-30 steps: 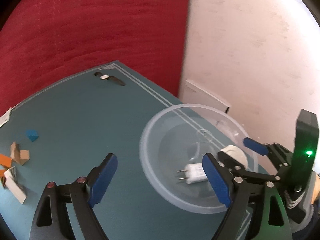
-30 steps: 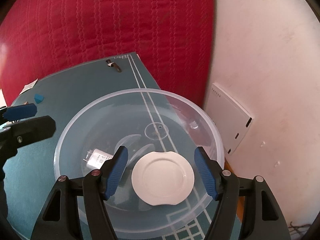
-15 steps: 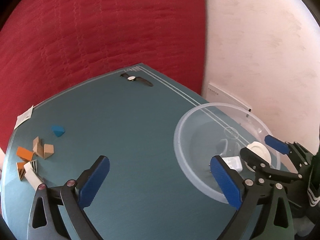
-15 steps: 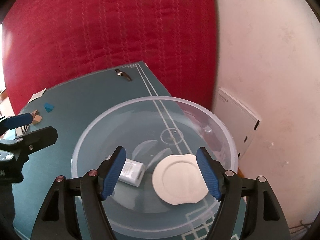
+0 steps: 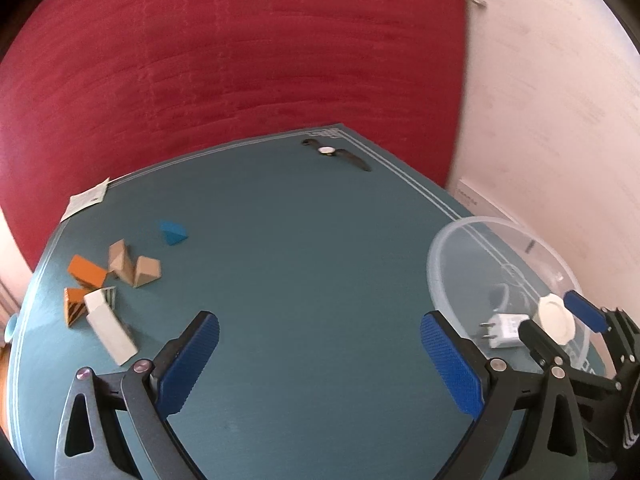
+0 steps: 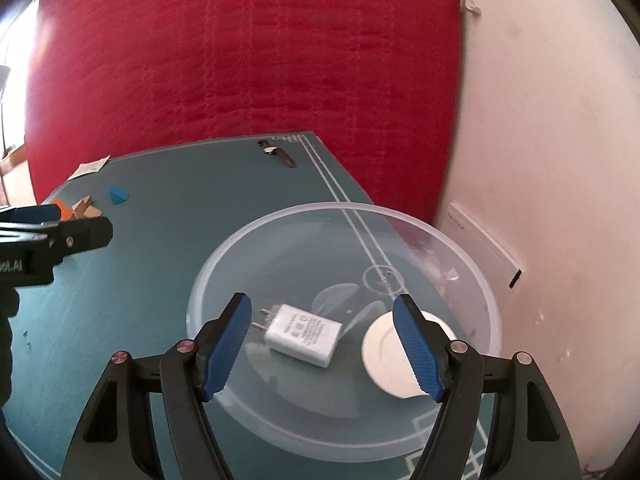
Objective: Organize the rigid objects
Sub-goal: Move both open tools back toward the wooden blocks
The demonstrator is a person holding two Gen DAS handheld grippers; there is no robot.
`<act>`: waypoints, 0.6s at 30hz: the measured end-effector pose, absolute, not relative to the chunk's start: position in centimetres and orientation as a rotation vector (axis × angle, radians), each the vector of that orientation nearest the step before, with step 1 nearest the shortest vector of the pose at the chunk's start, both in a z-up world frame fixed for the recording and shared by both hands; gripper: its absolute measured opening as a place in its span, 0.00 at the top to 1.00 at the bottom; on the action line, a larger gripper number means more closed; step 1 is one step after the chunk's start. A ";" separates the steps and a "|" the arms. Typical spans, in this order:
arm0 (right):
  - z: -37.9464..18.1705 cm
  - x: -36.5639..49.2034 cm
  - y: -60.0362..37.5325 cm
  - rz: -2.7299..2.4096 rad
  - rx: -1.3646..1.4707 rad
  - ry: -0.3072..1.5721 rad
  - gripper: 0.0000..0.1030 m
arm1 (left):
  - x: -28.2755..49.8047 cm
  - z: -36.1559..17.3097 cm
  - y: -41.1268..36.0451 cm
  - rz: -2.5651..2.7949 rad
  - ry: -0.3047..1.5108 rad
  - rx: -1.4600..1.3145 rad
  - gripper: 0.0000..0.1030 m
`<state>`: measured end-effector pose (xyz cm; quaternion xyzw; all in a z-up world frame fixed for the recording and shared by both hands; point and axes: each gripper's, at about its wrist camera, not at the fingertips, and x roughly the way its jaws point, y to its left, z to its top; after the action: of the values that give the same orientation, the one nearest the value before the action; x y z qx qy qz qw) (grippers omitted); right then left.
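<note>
Red quilted backdrop [image 5: 248, 60] behind teal table [image 5: 304, 264]. Clear bowl [image 6: 224, 264] at table's 4 o'clock held white charger [image 6: 304, 334] and white round lid [image 6: 386, 360]. Block cluster [image 5: 116, 276] at 9 o'clock, blue wedge [image 5: 173, 232] beside it, wristwatch [image 5: 336, 153] at 12. Left gripper [image 5: 316, 364] spread wide after opening, nothing between jaws. Right gripper [image 6: 330, 344] parted over bowl, gripping nothing.

The bowl [image 6: 472, 280] near the table's right edge is clear, smooth plastic with a frosted rim, and the charger [image 6: 304, 334] and round lid [image 6: 384, 360] inside it are glossy white plastic. The table [image 5: 300, 248] has a matt teal surface. Toward its left edge, the blocks [image 5: 134, 268] look like plain and painted wood, and the backdrop [image 5: 240, 60] is ribbed red cloth.
</note>
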<state>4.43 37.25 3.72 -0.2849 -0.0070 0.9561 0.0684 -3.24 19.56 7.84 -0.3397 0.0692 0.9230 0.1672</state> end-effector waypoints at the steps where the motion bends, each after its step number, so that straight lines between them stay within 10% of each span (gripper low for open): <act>1: 3.7 4.5 37.0 2.882 -0.861 -0.026 0.28 | -3.3 7.8 19.2 2.633 0.193 -0.969 0.01; 18: 4.7 4.0 31.1 3.047 -1.015 -0.005 0.26 | -3.5 7.9 11.8 2.782 0.133 -0.997 0.01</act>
<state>3.96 31.14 4.74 -0.3159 -0.0015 0.9481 -0.0352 -3.49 11.76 7.94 -0.3355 0.0448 0.9365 0.0914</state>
